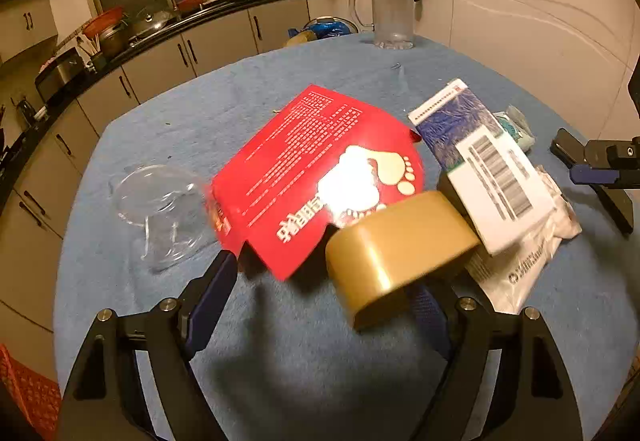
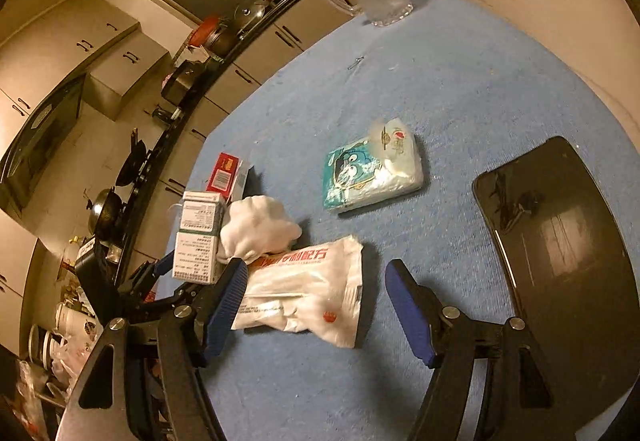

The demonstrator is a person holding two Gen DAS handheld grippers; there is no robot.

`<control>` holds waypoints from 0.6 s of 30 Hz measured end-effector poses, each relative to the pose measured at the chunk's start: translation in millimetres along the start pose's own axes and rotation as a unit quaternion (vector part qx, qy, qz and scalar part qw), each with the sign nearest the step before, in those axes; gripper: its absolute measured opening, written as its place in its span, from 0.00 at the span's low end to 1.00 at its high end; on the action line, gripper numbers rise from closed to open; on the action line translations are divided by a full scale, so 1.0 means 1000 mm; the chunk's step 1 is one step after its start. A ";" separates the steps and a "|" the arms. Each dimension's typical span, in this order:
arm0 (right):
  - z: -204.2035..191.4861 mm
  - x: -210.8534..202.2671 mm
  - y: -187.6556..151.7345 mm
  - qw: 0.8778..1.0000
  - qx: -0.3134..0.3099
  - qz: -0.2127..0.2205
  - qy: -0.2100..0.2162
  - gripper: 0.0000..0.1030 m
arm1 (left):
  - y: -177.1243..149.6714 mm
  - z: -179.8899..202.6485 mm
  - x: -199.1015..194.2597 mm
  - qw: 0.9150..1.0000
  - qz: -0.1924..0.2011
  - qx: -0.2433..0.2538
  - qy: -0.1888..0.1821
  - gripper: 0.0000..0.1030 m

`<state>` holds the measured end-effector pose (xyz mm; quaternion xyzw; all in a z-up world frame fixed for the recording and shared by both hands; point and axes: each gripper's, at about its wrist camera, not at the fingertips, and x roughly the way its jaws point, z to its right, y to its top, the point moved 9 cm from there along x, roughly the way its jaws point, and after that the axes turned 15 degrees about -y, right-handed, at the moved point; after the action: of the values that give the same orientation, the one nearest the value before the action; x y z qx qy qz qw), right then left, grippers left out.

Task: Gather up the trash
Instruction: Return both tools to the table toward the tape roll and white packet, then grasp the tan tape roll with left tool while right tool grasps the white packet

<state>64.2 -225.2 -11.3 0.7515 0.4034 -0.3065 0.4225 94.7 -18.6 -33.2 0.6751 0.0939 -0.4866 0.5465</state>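
Observation:
In the left wrist view my left gripper (image 1: 326, 281) is open, its fingers spread wide around the near end of a red box (image 1: 316, 177) with a foot print on it. A brown tape roll (image 1: 396, 253) hangs in front of the right finger; what holds it is hidden. A white and blue carton (image 1: 480, 161) lies to the right on a white plastic pouch (image 1: 520, 261). In the right wrist view my right gripper (image 2: 316, 273) is open over that white pouch (image 2: 304, 297), beside a crumpled white tissue (image 2: 260, 229), the carton (image 2: 198, 237) and the red box (image 2: 224, 171).
A tissue pack (image 2: 372, 169) lies mid-table. A black phone (image 2: 560, 241) lies at the right. A clear jug (image 1: 394, 11) stands at the far edge. A clear plastic lid (image 1: 160, 209) lies at the left. The round table has a blue cloth (image 1: 280, 341). Kitchen counters run behind.

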 end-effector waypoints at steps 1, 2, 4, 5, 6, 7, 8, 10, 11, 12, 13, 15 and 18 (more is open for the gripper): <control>0.001 0.002 0.002 1.000 0.001 -0.001 0.000 0.74 | 0.001 0.001 0.001 1.000 0.000 -0.001 -0.003 0.73; 0.003 0.004 0.003 1.000 0.003 -0.003 0.000 0.74 | 0.002 0.004 0.002 1.000 -0.001 -0.001 -0.008 0.65; 0.005 0.010 0.007 1.000 0.005 -0.009 0.002 0.74 | 0.002 0.009 0.003 1.000 -0.004 -0.003 -0.016 0.50; 0.005 0.013 0.008 1.000 0.006 -0.011 0.003 0.74 | 0.001 0.010 0.005 1.000 -0.008 -0.006 -0.021 0.40; 0.006 0.016 0.010 1.000 0.007 -0.014 0.002 0.74 | 0.000 0.011 0.007 0.999 -0.013 -0.013 -0.027 0.32; 0.006 0.020 0.012 1.000 0.008 -0.016 0.002 0.74 | -0.003 0.010 0.007 0.999 -0.015 -0.022 -0.032 0.29; 0.005 0.023 0.013 1.000 0.006 -0.017 0.002 0.74 | -0.005 0.009 0.007 0.999 -0.015 -0.031 -0.039 0.25; 0.004 0.030 0.014 1.000 0.007 -0.022 0.008 0.74 | -0.009 0.007 0.005 0.998 -0.014 -0.046 -0.046 0.20; 0.003 0.033 0.012 1.000 0.006 -0.028 0.012 0.74 | -0.010 0.008 0.004 0.997 -0.013 -0.051 -0.047 0.17; 0.000 0.036 0.010 0.999 0.004 -0.034 0.019 0.74 | -0.013 0.006 0.001 0.997 -0.011 -0.059 -0.050 0.16; -0.004 0.037 0.006 0.999 -0.001 -0.042 0.026 0.74 | -0.015 0.004 -0.002 0.996 -0.009 -0.067 -0.052 0.16; -0.014 0.037 -0.004 0.997 -0.015 -0.059 0.041 0.75 | -0.019 0.003 -0.008 0.996 -0.006 -0.074 -0.054 0.15; -0.041 0.026 -0.028 0.991 -0.061 -0.087 0.086 0.75 | -0.028 0.001 -0.022 0.996 0.000 -0.077 -0.048 0.15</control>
<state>57.4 -171.4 -24.4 0.7099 0.5203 -0.2513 0.4027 64.7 0.8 -34.5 0.6070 0.1040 -0.5099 0.6006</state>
